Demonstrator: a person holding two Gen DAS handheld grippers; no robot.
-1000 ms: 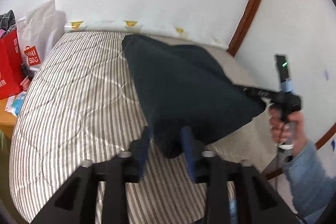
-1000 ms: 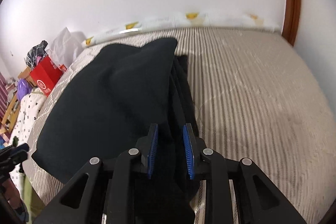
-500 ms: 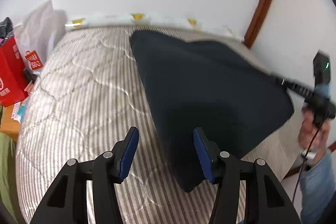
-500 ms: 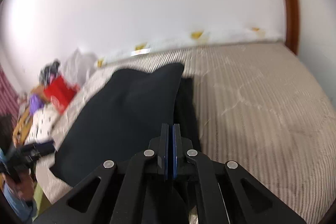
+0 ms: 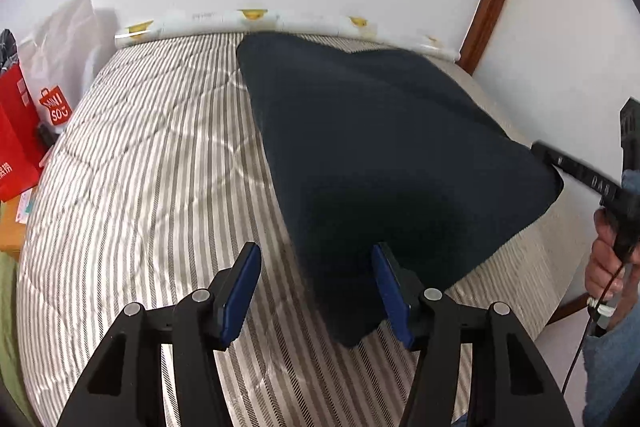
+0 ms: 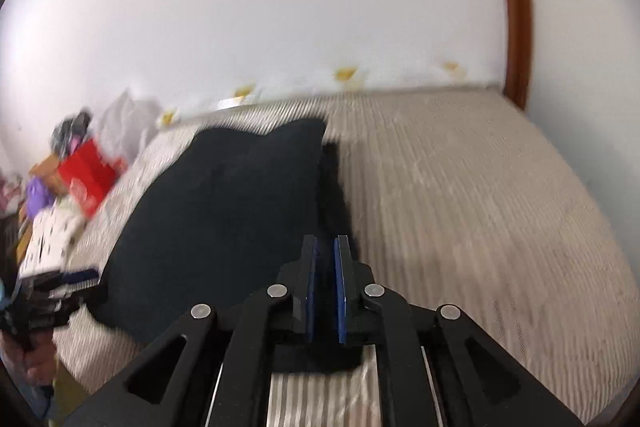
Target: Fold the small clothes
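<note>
Garment [image 5: 384,163] flat on bed [image 5: 152,163]; left gripper [image 5: 316,291] spread.

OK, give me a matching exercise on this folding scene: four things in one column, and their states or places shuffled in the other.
Things:
1. left tool
2. right tool
3. dark garment
4. red bag

States or places:
a. stands off the side of the bed
b. pads wide apart
c. lies spread on the striped bed cover
d. pads only a narrow gap apart

Pairs: 1-b, 2-d, 3-c, 4-a
</note>
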